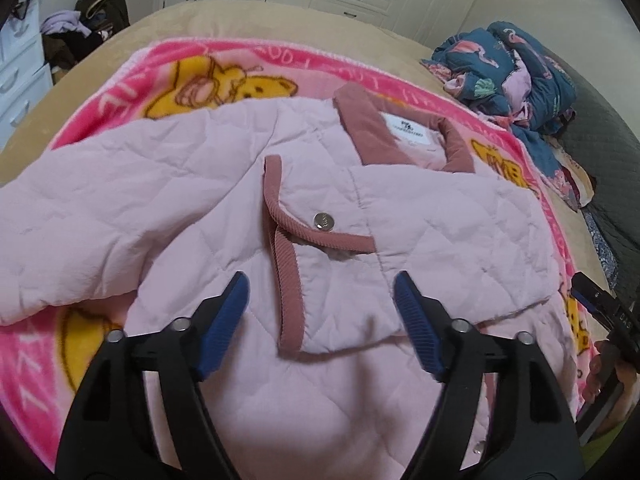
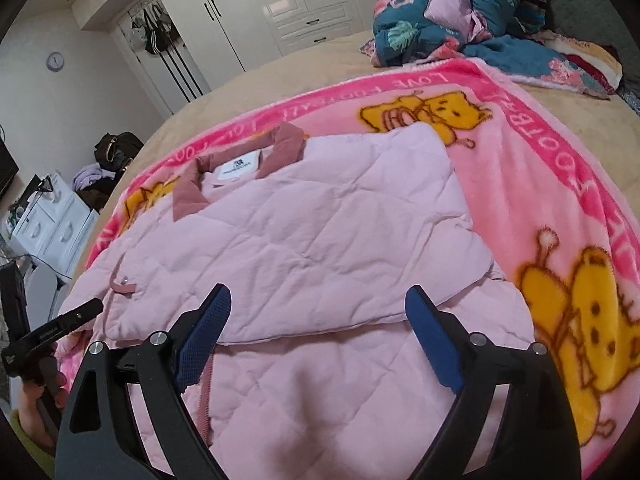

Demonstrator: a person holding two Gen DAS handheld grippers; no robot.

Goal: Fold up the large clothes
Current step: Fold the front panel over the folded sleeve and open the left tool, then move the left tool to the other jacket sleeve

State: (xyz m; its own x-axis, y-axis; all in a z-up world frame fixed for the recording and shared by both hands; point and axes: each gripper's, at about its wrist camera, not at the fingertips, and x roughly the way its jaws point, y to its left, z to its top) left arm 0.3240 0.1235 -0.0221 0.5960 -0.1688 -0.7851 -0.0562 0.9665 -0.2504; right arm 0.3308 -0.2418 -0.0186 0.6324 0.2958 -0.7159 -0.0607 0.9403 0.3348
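We have the pink quilted jacket (image 1: 304, 184) lying collar-up on the cartoon blanket (image 2: 560, 184), which covers the middle of the bed (image 2: 280, 76). Its collar (image 1: 362, 120) points toward the far edge of the blanket, one side already lies folded across the body, and the hem sits at the near edge under our tools. The cuff trim (image 1: 286, 280) and a snap button (image 1: 321, 221) rest on top of the fold.

Our left gripper (image 1: 322, 312) hovers over the lower part of the jacket with its jaws spread wide, holding nothing. Our right gripper (image 2: 318, 320) hangs over the hem the same way, spread and empty.

We judge the next fold carries some risk: the padding is thick and springy, so a shallow pinch may catch only the top layer and let the folded side slide open. Farther out, a crumpled teal quilt (image 2: 452, 12) sits near the bed's far corner, well apart from our work.
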